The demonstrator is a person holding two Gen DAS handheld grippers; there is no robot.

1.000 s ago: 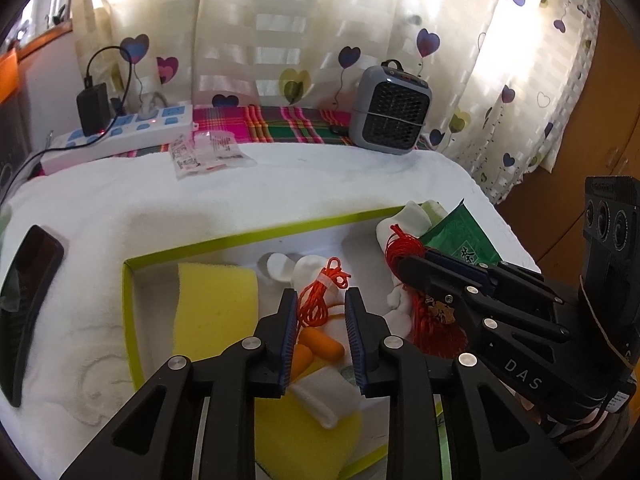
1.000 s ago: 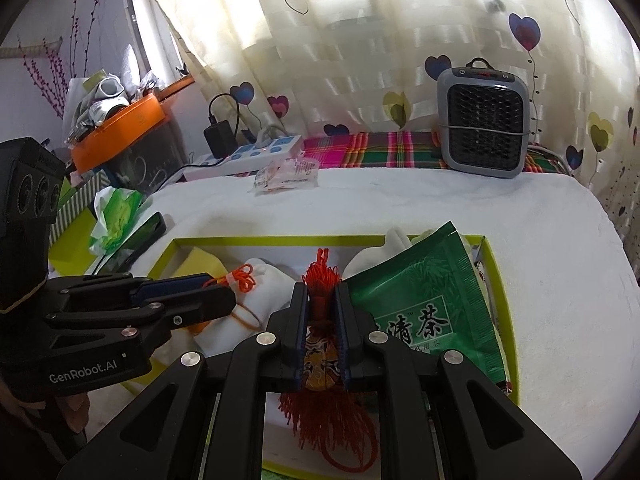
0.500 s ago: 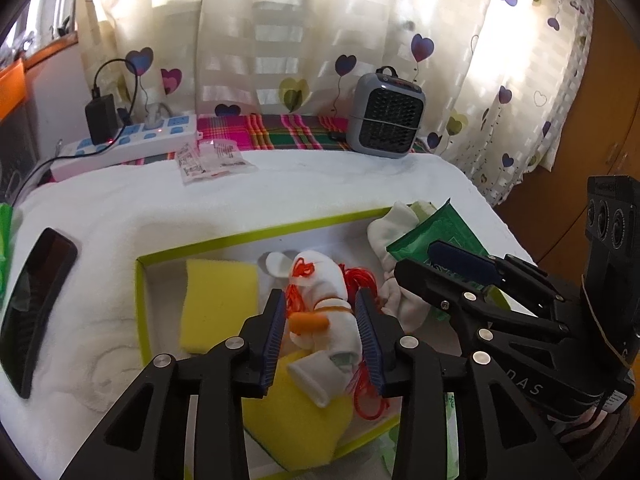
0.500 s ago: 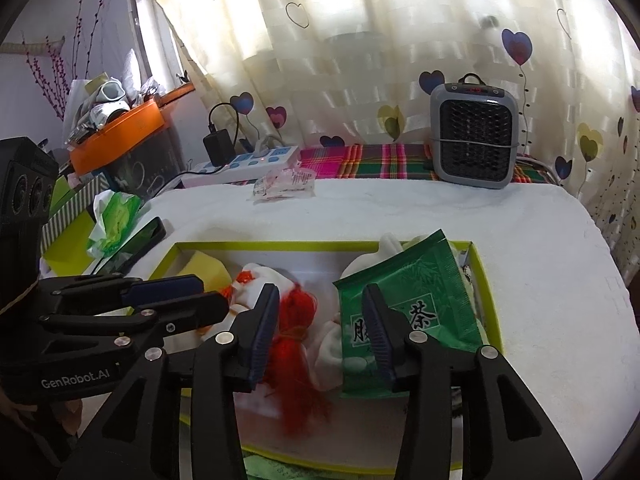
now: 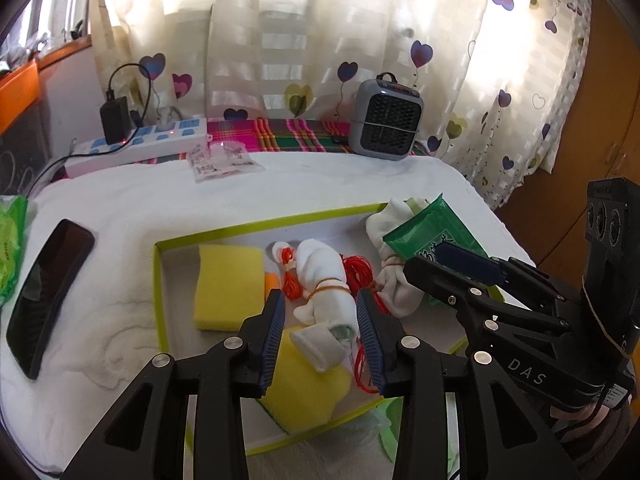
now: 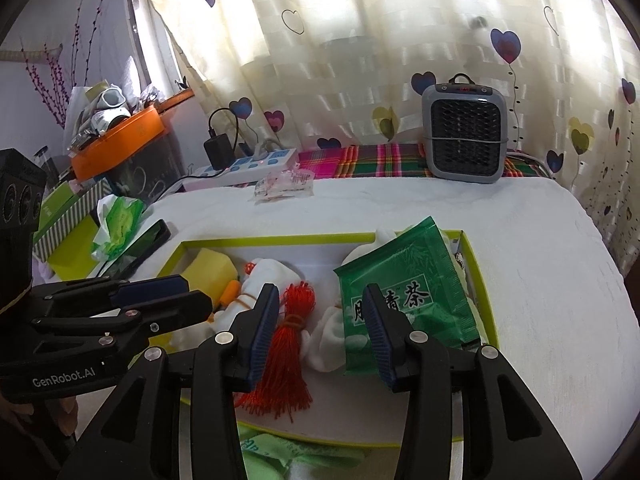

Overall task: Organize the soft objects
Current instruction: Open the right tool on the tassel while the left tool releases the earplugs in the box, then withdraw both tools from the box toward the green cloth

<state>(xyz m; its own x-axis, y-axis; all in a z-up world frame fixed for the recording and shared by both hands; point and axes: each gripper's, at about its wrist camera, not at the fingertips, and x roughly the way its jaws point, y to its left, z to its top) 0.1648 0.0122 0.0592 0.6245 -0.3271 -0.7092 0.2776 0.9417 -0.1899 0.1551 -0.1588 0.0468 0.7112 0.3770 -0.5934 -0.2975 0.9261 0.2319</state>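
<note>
Both the left gripper (image 5: pixel 320 330) and right gripper (image 6: pixel 320 326) have just been opening and hang released over the green-rimmed box (image 5: pixel 158 280), where the red tassel (image 6: pixel 286 354) and tied sock bundle (image 5: pixel 326 292) lie loose, so trailing cords could snag a pad.

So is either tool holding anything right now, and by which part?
Nothing is held. Left tool has just opened, jaws clear of the white sock bundle. Right tool is open over the red tassel.

Red tassel (image 6: pixel 289 354) between open gripper (image 6: pixel 320 308)
</note>
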